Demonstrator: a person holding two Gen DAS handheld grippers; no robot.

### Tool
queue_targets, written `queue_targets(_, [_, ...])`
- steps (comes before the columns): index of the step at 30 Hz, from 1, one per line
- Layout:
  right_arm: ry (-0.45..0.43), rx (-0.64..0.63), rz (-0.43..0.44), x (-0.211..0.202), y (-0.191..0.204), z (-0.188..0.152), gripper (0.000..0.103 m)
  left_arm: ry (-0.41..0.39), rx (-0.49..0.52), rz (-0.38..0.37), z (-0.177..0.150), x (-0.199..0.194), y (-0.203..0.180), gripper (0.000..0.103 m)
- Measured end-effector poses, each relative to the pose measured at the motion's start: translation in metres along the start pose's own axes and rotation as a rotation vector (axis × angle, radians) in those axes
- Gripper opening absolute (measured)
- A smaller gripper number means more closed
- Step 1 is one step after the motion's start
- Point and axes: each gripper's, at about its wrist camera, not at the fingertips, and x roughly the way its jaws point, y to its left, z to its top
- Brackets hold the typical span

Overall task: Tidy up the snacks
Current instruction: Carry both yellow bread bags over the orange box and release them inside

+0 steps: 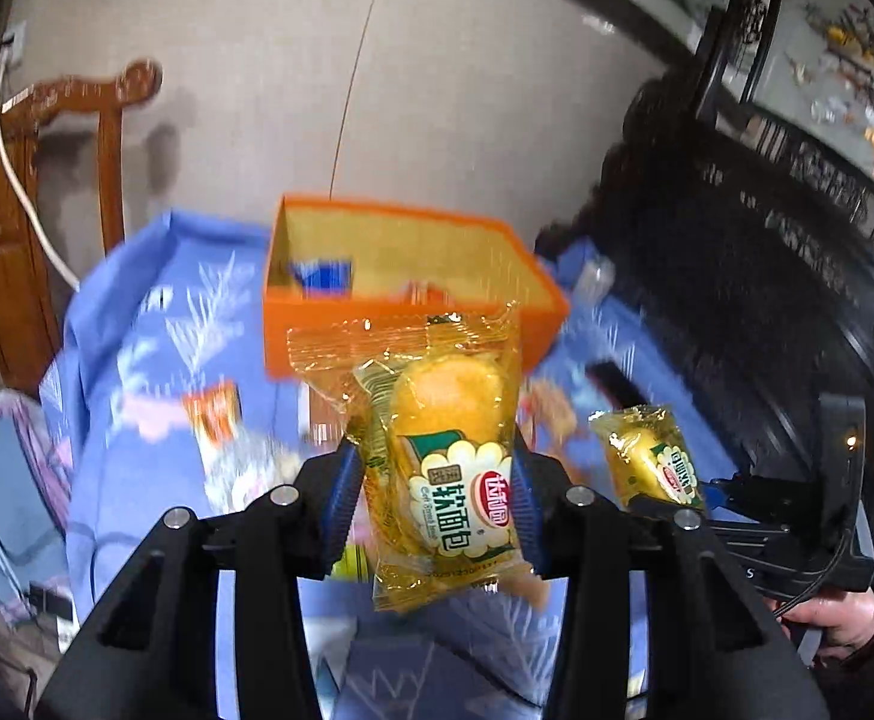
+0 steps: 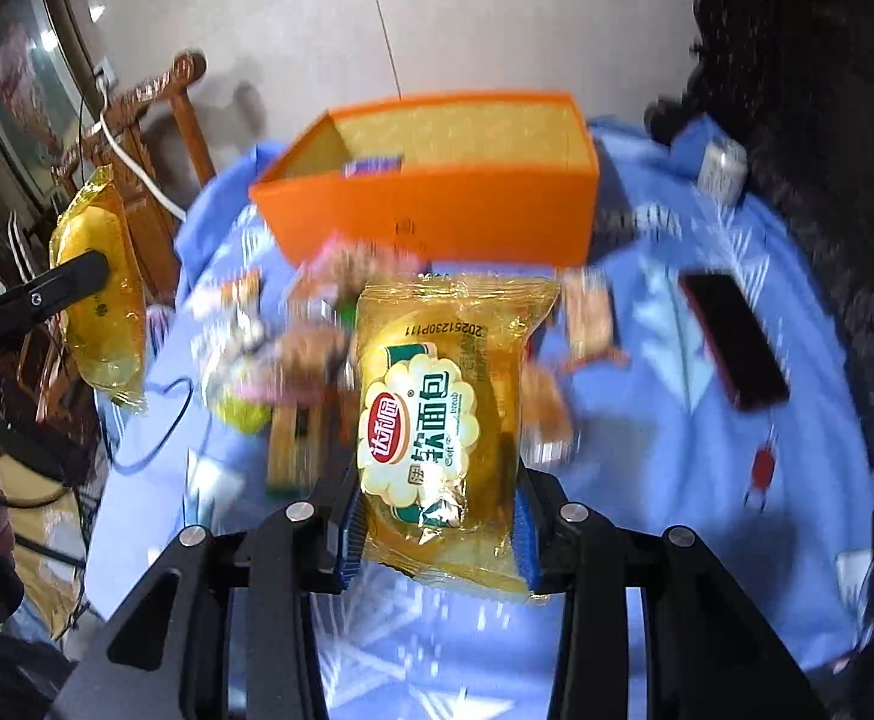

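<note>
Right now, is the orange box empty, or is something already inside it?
Not empty. The orange box is open at the top, and a blue packet shows inside, against its back wall.

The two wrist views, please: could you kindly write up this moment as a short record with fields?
left gripper: closed on a yellow bread packet, held up in the air
right gripper: closed on a second yellow bread packet, also lifted
orange box: open-topped, on the blue cloth ahead of both grippers; a blue item inside
loose snacks: blurred pile in front of the box
phone: dark, flat on the cloth, right of the box
</note>
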Motion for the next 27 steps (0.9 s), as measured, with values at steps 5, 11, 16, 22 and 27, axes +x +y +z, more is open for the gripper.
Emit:
queue_targets(5, [-0.095, -0.063, -0.025, -0.005, 0.001, 0.053, 0.039, -0.105, 0.005, 0.007, 0.059, 0.004, 0.01, 0.043])
queue_targets(11, [-0.162, -0.088, -0.026, 0.007, -0.004, 0.121, 0.039, -0.128, 0.013, 0.022, 0.122, 0.043, 0.016, 0.043])
queue_targets(16, [-0.25, -0.104, -0.029, 0.028, -0.008, 0.188, 0.07, -0.134, 0.015, 0.101, 0.186, 0.093, 0.014, 0.099])
queue_targets(22, [-0.309, -0.103, -0.054, 0.025, -0.015, 0.203, 0.073, -0.149, -0.046, 0.113, 0.182, 0.094, 0.033, 0.099])
queue_targets(27, [-0.194, -0.097, 0.039, 0.033, -0.022, 0.142, 0.073, -0.018, -0.079, 0.145, 0.119, 0.099, 0.052, 0.099])
